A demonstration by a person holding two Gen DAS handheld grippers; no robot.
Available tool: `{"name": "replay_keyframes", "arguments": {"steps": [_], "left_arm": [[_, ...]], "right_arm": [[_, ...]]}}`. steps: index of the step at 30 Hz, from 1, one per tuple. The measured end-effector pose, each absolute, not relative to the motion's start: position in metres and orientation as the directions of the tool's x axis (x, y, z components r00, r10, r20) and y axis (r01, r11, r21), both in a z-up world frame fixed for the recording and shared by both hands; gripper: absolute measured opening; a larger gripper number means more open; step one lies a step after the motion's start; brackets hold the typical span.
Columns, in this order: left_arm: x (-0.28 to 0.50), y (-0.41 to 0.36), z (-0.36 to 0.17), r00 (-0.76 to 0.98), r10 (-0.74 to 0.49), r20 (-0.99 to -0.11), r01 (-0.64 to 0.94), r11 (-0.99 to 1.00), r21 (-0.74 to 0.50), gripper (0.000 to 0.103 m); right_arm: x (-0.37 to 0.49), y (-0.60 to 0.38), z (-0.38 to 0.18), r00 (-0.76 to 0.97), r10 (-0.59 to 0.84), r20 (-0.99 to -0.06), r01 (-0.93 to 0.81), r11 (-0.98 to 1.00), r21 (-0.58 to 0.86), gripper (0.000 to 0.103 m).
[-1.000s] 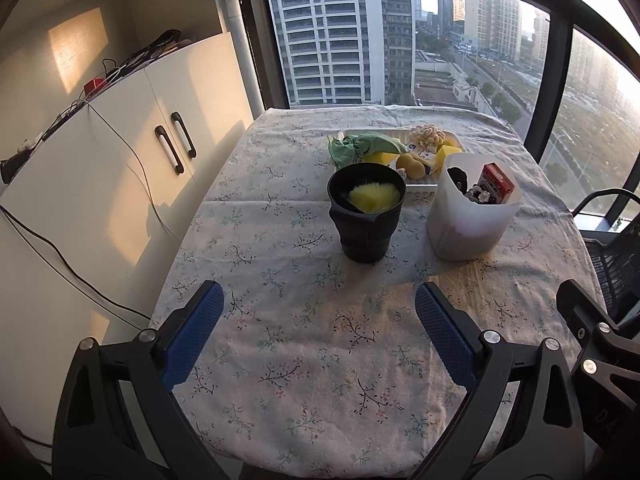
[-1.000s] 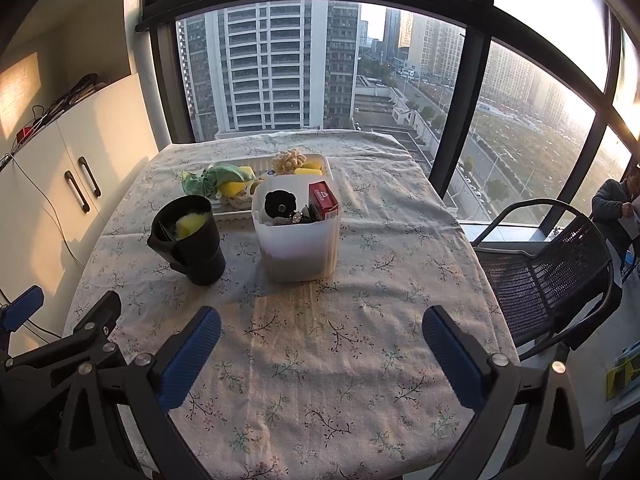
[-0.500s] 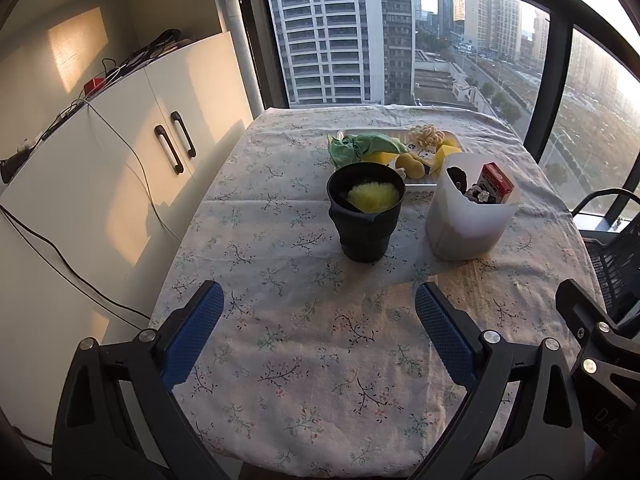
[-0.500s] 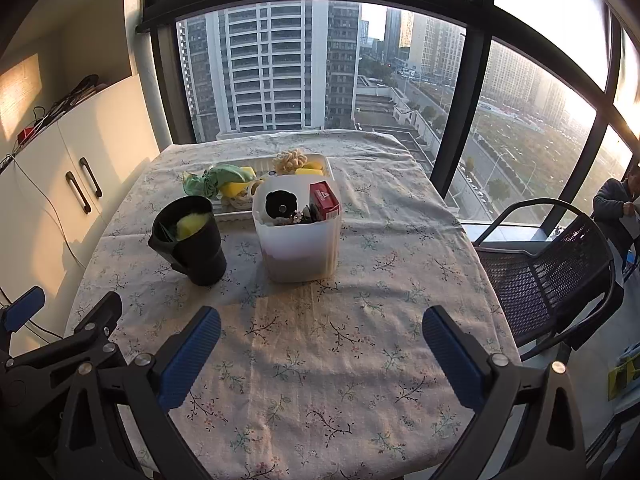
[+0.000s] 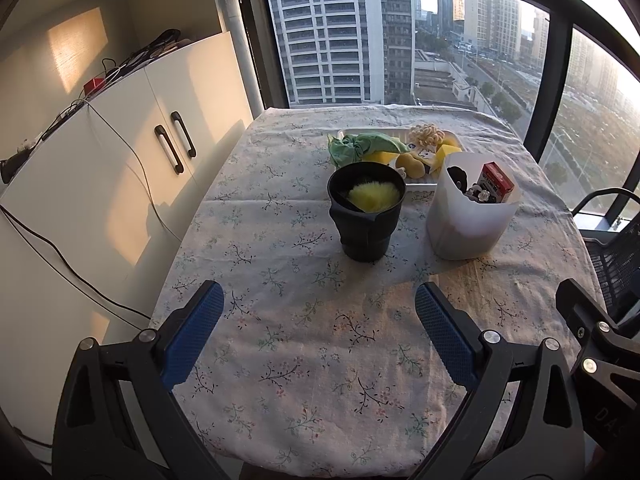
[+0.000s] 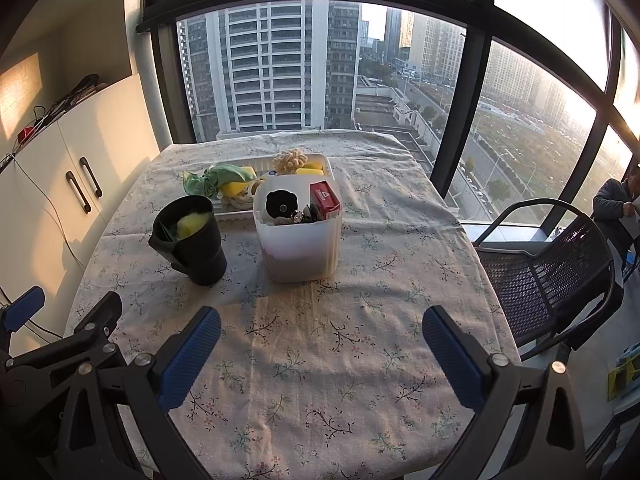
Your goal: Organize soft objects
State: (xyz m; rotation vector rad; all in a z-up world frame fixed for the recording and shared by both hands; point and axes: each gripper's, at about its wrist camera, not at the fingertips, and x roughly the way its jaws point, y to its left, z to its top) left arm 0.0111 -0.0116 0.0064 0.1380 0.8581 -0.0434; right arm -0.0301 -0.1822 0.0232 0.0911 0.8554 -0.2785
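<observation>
While both grippers, left and right, gape empty, one black cup holds one yellow puff.

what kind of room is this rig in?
Likely a high-rise apartment dining corner: a table under a floral cloth, floor-to-ceiling windows onto tower blocks, a white cabinet alongside, a mesh chair.

High-rise apt, home setting: worktop w/ floral cloth, white cabinet, mesh chair, floor-to-ceiling window facing tower blocks.
</observation>
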Motion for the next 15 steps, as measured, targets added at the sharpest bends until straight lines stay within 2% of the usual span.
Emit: {"name": "replay_keyframes", "arguments": {"steps": [15], "left_arm": [[0.0111,-0.0104,0.0067,0.656,0.017,-0.755,0.094,0.990,0.103,0.098]], "right_arm": [[-0.0304,-0.1818,0.0236,0.624,-0.204,-0.754,0.278,0.960,-0.030,0.103]]}}
